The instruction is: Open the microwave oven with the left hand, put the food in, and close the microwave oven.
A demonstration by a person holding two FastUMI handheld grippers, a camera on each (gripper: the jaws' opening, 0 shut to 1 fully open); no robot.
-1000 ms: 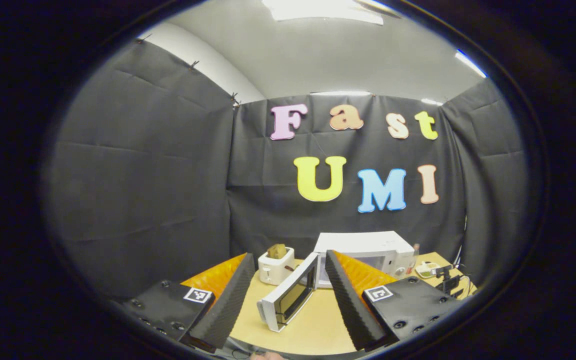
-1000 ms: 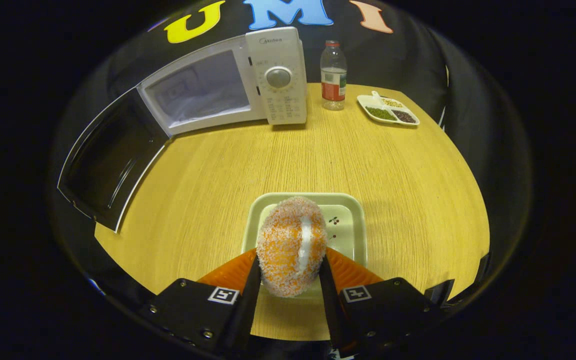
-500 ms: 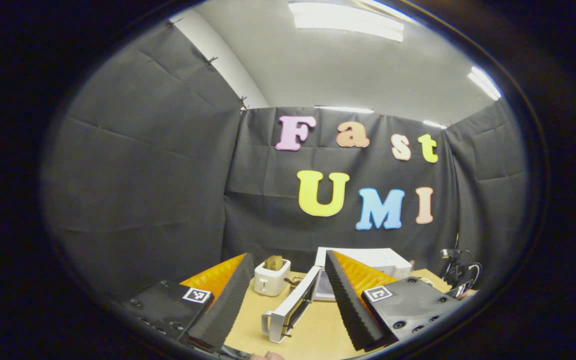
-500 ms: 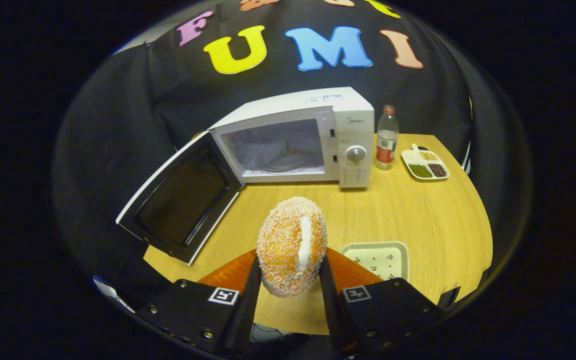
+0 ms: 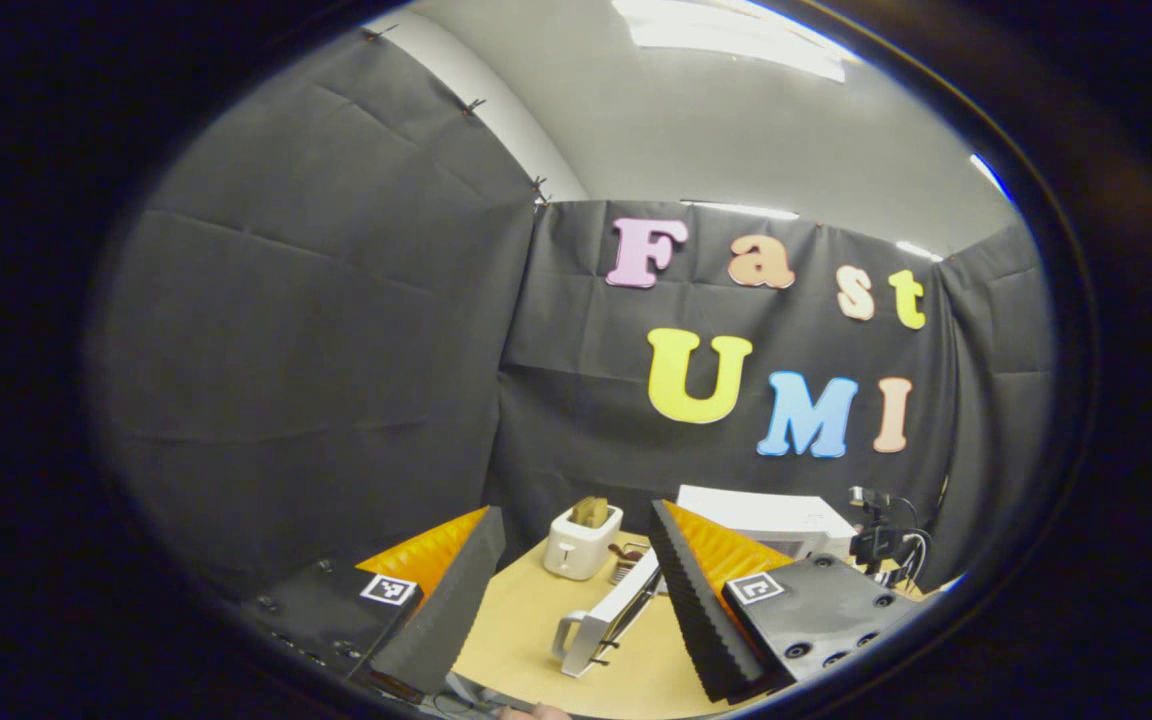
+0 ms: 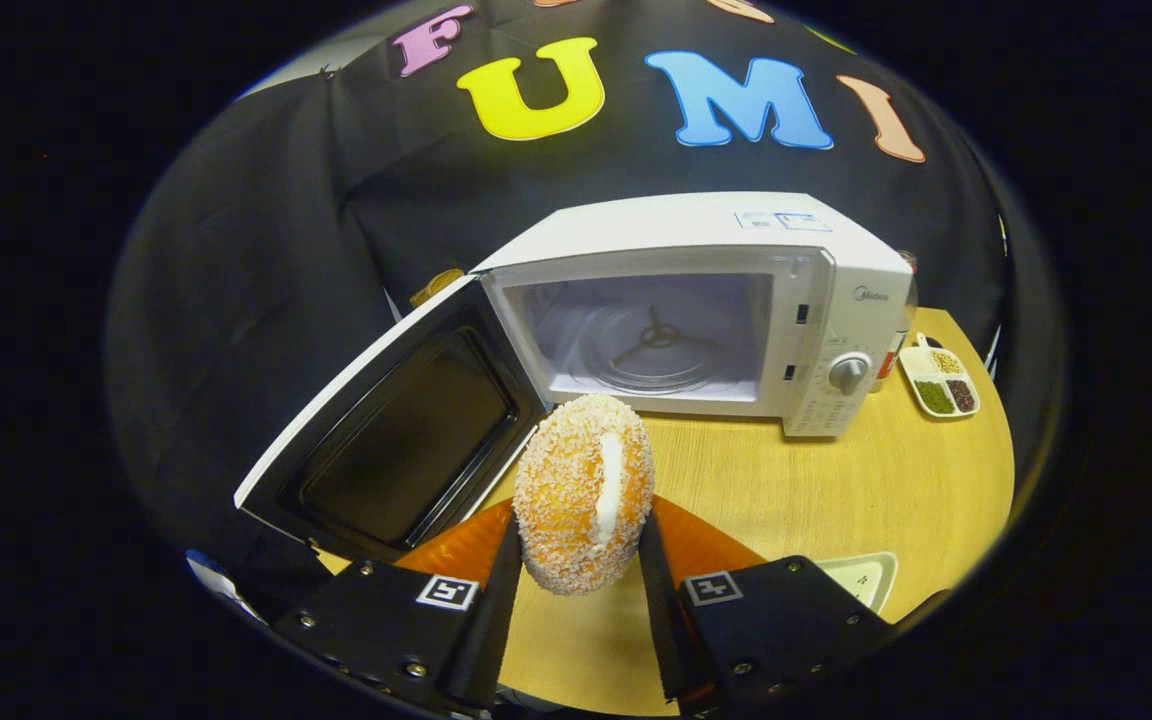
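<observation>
In the right gripper view we see the right hand-held gripper [image 6: 576, 560] pinching the food [image 6: 584, 492], a crumb-coated orange ball, above the table [image 6: 836, 490] in front of the microwave [image 6: 696, 300]; its door [image 6: 386, 430] stands wide open to the left, the turntable bare inside; a sectioned dish [image 6: 939, 381] sits right of it. In the left gripper view the left hand-held gripper [image 5: 576, 600] is spread and holds nothing; a toaster [image 5: 582, 540] stands near the door [image 5: 611, 620].
</observation>
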